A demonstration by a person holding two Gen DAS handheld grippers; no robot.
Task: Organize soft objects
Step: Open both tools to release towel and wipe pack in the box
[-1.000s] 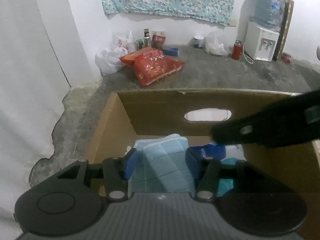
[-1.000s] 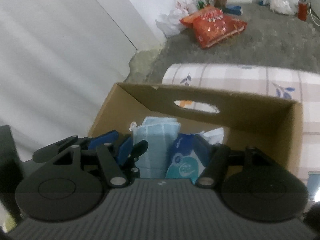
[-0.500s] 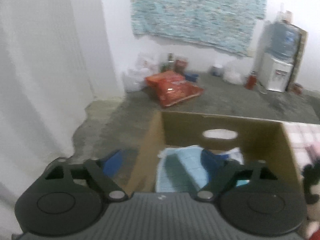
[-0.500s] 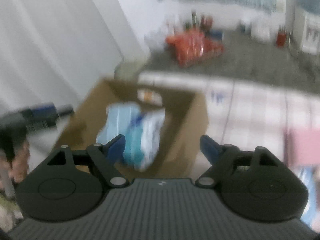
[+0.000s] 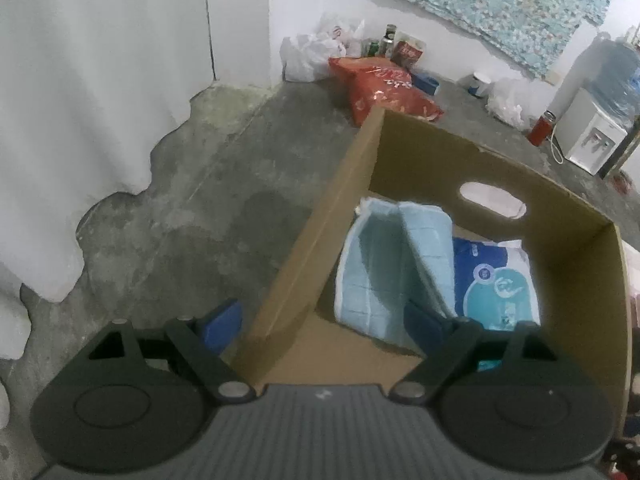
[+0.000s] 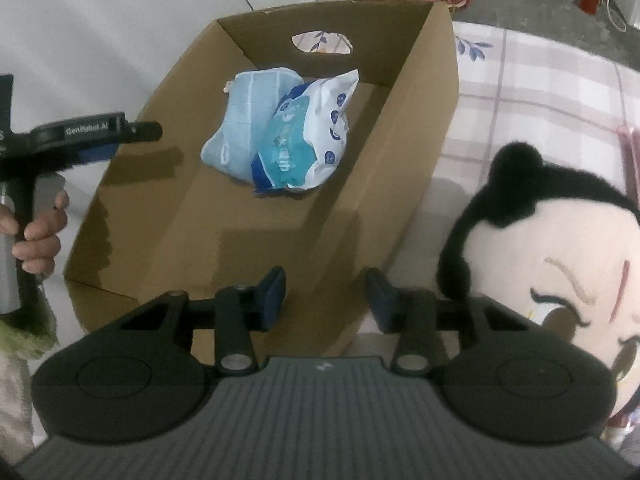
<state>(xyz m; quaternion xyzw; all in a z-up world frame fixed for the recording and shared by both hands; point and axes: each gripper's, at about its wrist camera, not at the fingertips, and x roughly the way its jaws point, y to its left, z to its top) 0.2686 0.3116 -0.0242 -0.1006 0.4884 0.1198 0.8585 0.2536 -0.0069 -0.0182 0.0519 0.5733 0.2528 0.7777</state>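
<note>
A bare grey concrete floor [image 5: 208, 208] runs to white walls, patched where the plaster has broken away at the base. A floral cloth [image 5: 492, 4] hangs on the far wall; below it stand a red bag [image 5: 380, 88], white plastic bags, some cans, a red bottle [image 5: 540, 130] and a water dispenser [image 5: 592, 136] in the far right corner. A checked sheet [image 6: 540, 92] covers the surface on which the box [image 6: 416, 128] sits, near that sheet's left edge.

Inside the box, against its far wall under the handle cut-out, lie a folded blue towel [image 5: 384, 264] and, touching it on the right, a blue-and-white tissue pack [image 5: 496, 280]. A doll [image 6: 560, 264] with black hair lies on the sheet just beside the box's right wall.

The left gripper [image 5: 324, 324] is spread wide and empty, straddling the box's left wall: one finger hangs outside over the floor, the other inside close to the towel. Whether that finger touches the towel cannot be told. The right gripper [image 6: 326, 298] is over the box's near right corner; its jaws have just been closing, stand partly apart, and nothing is between them. The doll is just right of its right finger.
</note>
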